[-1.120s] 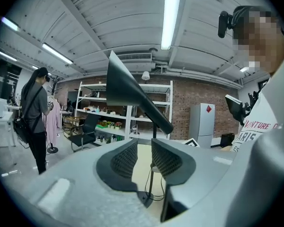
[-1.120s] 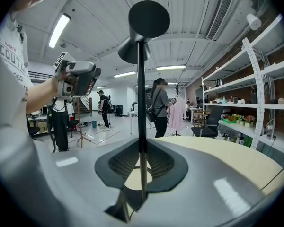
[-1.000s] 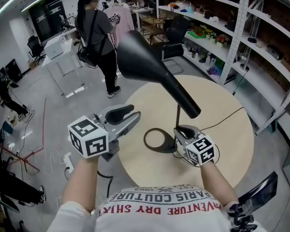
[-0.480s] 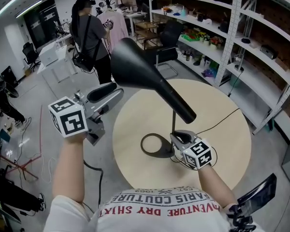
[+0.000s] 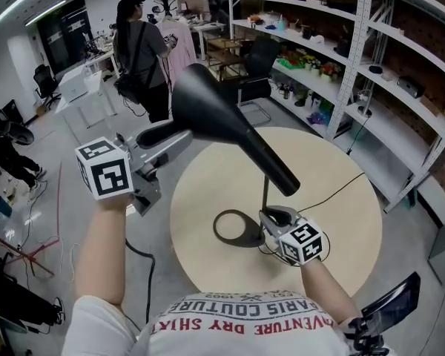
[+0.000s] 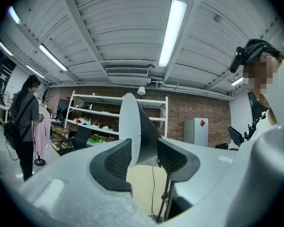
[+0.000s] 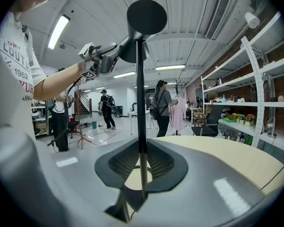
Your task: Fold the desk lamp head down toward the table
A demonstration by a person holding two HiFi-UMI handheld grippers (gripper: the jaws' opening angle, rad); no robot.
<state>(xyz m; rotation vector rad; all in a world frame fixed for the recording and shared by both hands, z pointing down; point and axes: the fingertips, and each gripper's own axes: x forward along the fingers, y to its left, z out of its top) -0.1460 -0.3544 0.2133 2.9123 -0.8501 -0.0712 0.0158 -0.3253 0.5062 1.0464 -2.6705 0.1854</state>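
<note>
The black desk lamp stands on the round table (image 5: 334, 199), its ring base (image 5: 233, 228) flat and its thin stem (image 5: 265, 191) upright. Its cone-shaped head (image 5: 222, 117) slants up to the left, wide end raised. My right gripper (image 5: 277, 215) is shut on the stem (image 7: 141, 126) low down, just above the base. My left gripper (image 5: 184, 141) is lifted level at the wide end of the head (image 6: 135, 126). Its jaws have just been opening and stand wide, the cone's rim showing in the gap and the pads (image 6: 116, 160) not pressing on it.
The lamp's cable (image 5: 341, 184) trails off the table to the right. Metal shelves (image 5: 356, 43) with goods line the right wall, a black chair (image 5: 256, 58) before them. A person (image 5: 137, 50) stands beyond the table at the upper left.
My left gripper has risen and swung out to the left, up to the cone's wide end, its jaws now wider apart. The right gripper and the lamp have stayed put.
</note>
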